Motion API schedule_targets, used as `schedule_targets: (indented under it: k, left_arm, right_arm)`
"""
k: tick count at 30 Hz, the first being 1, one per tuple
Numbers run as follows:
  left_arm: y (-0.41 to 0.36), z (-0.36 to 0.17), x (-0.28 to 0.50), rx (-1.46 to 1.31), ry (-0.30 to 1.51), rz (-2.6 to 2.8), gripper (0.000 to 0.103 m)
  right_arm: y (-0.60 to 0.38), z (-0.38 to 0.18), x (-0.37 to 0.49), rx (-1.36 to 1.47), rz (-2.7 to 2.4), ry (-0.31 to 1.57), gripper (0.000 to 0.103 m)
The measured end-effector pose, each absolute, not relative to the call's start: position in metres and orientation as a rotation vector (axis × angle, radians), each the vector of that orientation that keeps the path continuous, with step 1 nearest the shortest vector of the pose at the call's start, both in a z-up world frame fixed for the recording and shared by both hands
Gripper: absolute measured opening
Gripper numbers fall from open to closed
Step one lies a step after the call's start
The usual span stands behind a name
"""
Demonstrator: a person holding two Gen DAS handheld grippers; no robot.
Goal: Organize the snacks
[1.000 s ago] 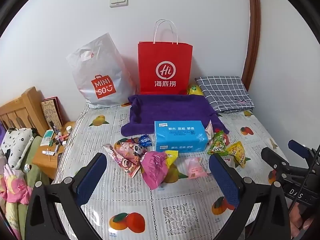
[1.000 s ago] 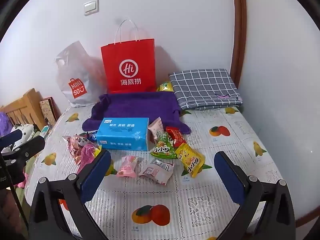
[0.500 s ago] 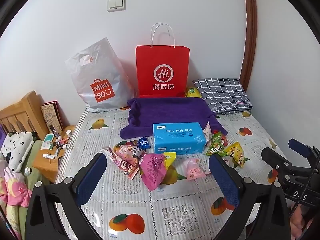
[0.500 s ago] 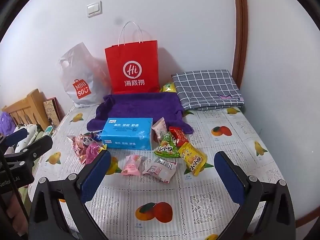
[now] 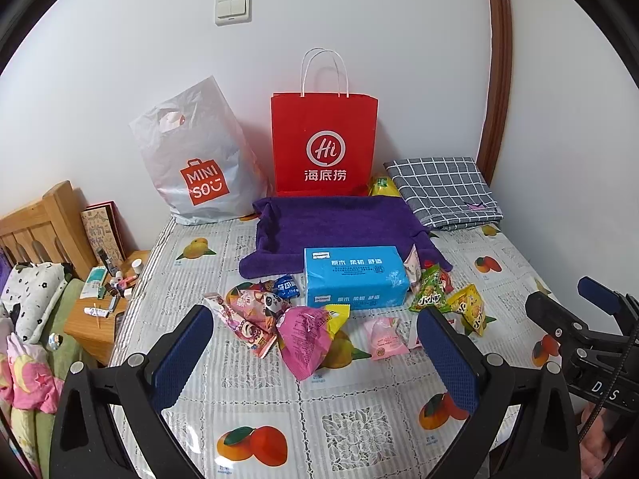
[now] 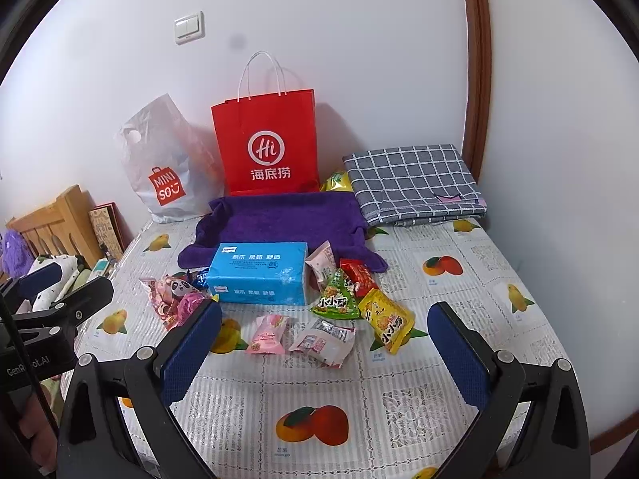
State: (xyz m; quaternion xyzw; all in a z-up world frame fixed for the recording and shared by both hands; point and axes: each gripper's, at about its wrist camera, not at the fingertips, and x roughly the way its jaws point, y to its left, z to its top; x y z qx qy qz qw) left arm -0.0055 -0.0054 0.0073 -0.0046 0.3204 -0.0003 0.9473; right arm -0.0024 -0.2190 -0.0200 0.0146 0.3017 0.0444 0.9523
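Note:
Several snack packets lie scattered on the fruit-print tablecloth [image 5: 255,395] around a blue tissue pack [image 5: 353,277]: a magenta bag [image 5: 305,339], a pink panda packet [image 5: 255,311], a small pink packet [image 6: 267,333], a green packet [image 6: 337,299] and a yellow packet [image 6: 385,319]. A purple cloth tray [image 5: 339,225] sits behind the tissue pack. My left gripper [image 5: 315,353] is open and empty, above the near table. My right gripper [image 6: 325,347] is open and empty, also short of the snacks.
A red paper bag [image 5: 323,143] and a white MINISO bag [image 5: 199,159] stand against the back wall. A folded checked cloth [image 6: 415,181] lies at the back right. A wooden stand with toiletries [image 5: 106,299] and a bed are left of the table.
Both grippers have drawn back and risen slightly, so the table contents look a little smaller and lower. Nothing on the table has moved.

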Motion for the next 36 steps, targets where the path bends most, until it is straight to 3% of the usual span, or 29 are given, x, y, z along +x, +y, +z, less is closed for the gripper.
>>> schedule_targets:
  k: [36]
  left_arm:
    - [-0.0096, 0.0091, -0.0088, -0.007, 0.641, -0.004, 0.103]
  right_arm:
    - [-0.2149, -0.0145, -0.0096, 0.036, 0.103, 0.591, 0.102]
